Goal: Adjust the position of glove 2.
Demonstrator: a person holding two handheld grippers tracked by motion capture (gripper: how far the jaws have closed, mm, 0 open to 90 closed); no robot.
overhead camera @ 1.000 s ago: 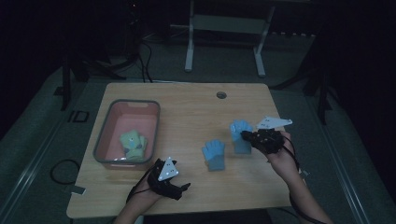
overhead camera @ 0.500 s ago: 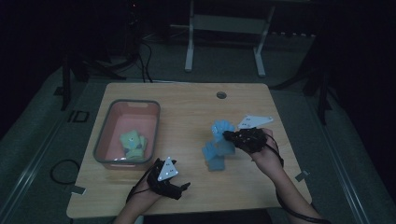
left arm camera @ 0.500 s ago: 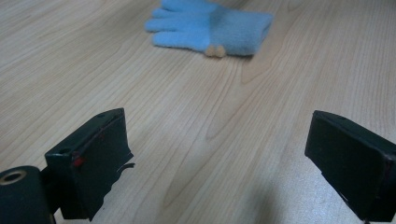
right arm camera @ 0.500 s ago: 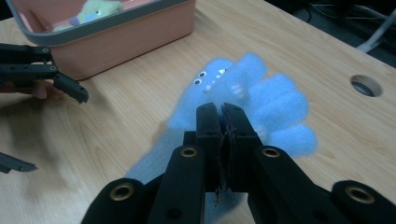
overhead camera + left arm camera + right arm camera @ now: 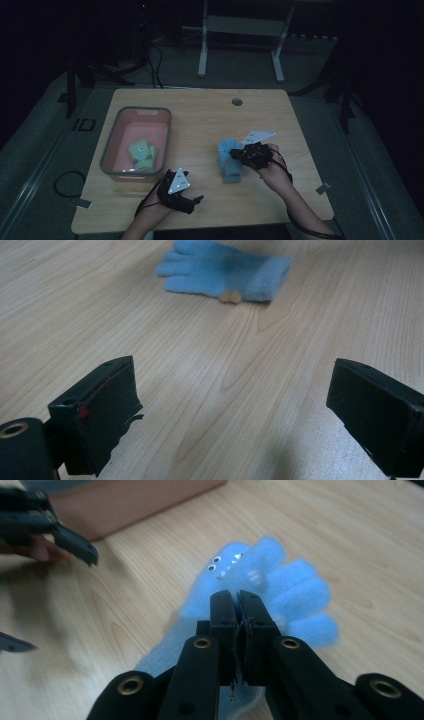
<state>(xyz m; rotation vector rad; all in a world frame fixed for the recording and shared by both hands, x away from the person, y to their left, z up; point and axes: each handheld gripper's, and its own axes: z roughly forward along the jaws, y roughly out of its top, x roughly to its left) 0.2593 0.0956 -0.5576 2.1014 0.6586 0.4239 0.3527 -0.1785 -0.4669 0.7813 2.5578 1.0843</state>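
A wooden table (image 5: 200,107) is seen under dim light, with a pink bin (image 5: 111,150) set on its left half and a green cloth (image 5: 142,154) lying inside. Near the table's middle, one blue glove (image 5: 232,175) lies flat; a second glove (image 5: 280,587) is pinched between the closed jaws of the right gripper (image 5: 239,155), just above the flat one. The left gripper (image 5: 194,199) is rested near the front edge, jaws wide and empty.

Dim lab; taped floor (image 5: 60,165); metal stand (image 5: 240,45)
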